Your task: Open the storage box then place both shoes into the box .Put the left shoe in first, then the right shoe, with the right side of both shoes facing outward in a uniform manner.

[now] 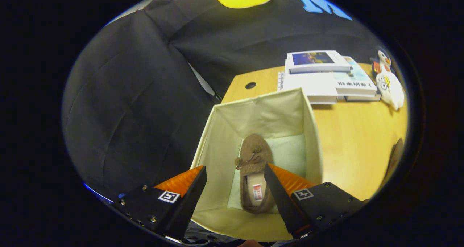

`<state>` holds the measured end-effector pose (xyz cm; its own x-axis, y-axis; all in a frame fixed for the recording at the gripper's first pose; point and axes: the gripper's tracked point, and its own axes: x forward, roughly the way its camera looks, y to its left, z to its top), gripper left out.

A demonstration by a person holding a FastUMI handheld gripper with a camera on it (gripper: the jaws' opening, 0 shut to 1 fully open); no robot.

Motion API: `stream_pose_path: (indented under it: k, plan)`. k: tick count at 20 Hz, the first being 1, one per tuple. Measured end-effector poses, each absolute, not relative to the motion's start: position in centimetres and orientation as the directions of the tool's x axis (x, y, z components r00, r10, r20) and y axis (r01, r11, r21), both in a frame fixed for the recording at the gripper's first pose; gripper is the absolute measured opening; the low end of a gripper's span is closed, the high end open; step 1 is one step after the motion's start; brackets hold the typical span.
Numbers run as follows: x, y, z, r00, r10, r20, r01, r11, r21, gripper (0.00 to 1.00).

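Gripper released, above box; shoe inside, toe pointing away.

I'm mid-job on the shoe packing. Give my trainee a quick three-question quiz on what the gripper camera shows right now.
1. True or false: the storage box is open and one brown shoe lies on its floor.
2. The gripper is: A) shut on the shoe; B) open above the box with nothing between its fingers; C) shut on the box rim.
3. Fill in: beyond the box on the wooden table lies a stack of ____, with a white plush toy beside it.

Key:
1. True.
2. B.
3. Books.
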<state>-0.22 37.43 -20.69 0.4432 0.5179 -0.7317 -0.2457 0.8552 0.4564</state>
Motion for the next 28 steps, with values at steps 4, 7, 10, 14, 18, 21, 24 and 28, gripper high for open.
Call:
stream_pose_path:
  k: [4,7,10,14,18,21,24,28]
  plan:
    - [0.7,33.0,-16.6,0.53,0.514,-0.674,-0.301,0.857,0.418,0.97]
    - [1.3,29.0,-15.1,0.581,0.487,-0.652,-0.311,0.873,0.375,0.98]
    - [1.3,24.5,-14.2,0.623,0.454,-0.637,-0.299,0.891,0.342,0.98]
    - [0.8,18.3,-13.6,0.664,0.393,-0.636,-0.249,0.918,0.308,0.98]
    - [0.5,11.9,-14.4,0.697,0.309,-0.648,-0.192,0.95,0.246,0.98]
    - [-0.7,6.8,-15.5,0.708,0.237,-0.665,-0.139,0.97,0.197,0.97]
    - [-2.2,2.5,-17.0,0.71,0.175,-0.682,-0.091,0.983,0.157,0.98]
    - [-4.1,-2.0,-19.0,0.701,0.116,-0.704,-0.041,0.992,0.122,0.98]
